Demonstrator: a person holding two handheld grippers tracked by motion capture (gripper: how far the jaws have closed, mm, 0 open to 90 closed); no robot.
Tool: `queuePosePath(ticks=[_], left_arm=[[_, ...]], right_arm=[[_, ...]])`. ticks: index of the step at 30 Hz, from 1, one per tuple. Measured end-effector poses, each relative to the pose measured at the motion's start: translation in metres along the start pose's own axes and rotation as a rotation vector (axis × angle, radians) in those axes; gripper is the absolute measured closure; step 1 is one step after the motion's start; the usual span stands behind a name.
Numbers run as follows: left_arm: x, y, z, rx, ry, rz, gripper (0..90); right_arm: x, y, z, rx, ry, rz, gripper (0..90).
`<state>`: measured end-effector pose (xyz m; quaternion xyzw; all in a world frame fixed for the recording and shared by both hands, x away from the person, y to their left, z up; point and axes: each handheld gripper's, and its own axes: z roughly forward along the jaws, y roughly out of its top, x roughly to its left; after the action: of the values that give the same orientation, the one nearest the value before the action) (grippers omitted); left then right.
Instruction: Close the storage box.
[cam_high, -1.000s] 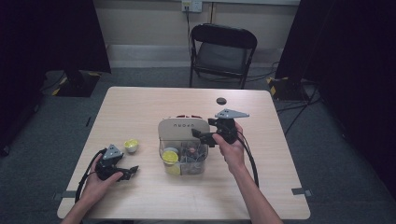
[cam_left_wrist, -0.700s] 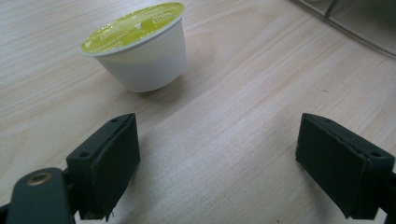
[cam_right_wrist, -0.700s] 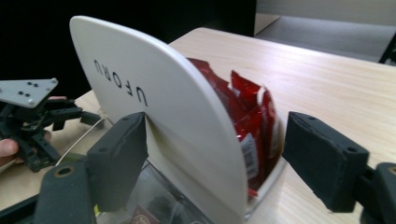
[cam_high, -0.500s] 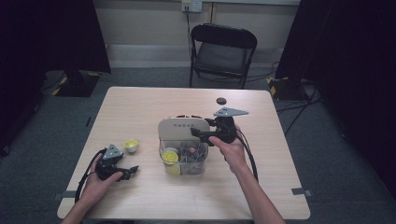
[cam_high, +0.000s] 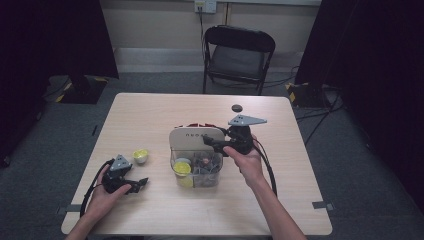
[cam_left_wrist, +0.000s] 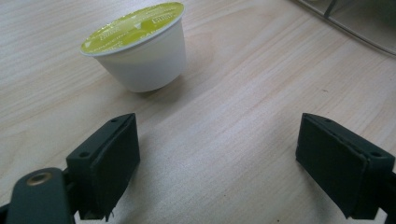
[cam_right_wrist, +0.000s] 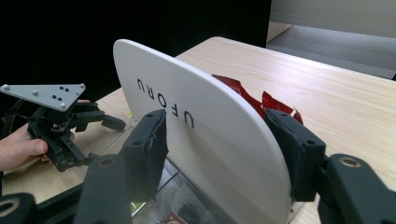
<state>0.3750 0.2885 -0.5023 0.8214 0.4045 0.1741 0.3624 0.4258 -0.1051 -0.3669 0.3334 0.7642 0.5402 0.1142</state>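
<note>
Left of the clear box: left gripper low over the table, jaws wide apart, empty; coffee capsule upright on its narrow base just ahead of the jaws, between gripper and box — looks light, thin-walled, crushable, foil top likely fragile, so best pinched lightly across the tapered side wall under the rim. At the box's far rim: white lid up on edge, looks rigid and smooth, likely slippery; right gripper jaws straddling it, one each face, contact hard to confirm, best gripped flat across both faces near the top edge. Behind lid: red packets.
</note>
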Motion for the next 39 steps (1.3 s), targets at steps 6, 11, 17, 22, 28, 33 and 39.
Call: queuePosePath(ticks=[6,11,17,22,28,33,39], left_arm=[[0.0,0.0,0.0,0.0,0.0,-0.001,13.0],[0.0,0.0,0.0,0.0,0.0,0.0,13.0],[0.0,0.0,0.0,0.0,0.0,0.001,13.0],[0.0,0.0,0.0,0.0,0.0,0.0,12.9],[0.0,0.0,0.0,0.0,0.0,-0.001,13.0],[0.0,0.0,0.0,0.0,0.0,0.0,13.0],[0.0,0.0,0.0,0.0,0.0,0.001,12.9]], right_arm=[[0.004,-0.002,-0.003,-0.001,0.002,-0.008,41.9],[0.007,-0.006,-0.005,-0.002,0.018,-0.002,42.9],[0.008,-0.007,-0.006,0.005,0.028,-0.009,43.1],[0.011,-0.01,-0.006,0.009,0.029,-0.003,42.9],[0.019,-0.016,-0.005,0.03,0.031,-0.018,42.9],[0.02,-0.019,-0.006,0.032,0.032,-0.017,41.2],[0.023,-0.023,-0.009,0.039,0.02,-0.024,35.4]])
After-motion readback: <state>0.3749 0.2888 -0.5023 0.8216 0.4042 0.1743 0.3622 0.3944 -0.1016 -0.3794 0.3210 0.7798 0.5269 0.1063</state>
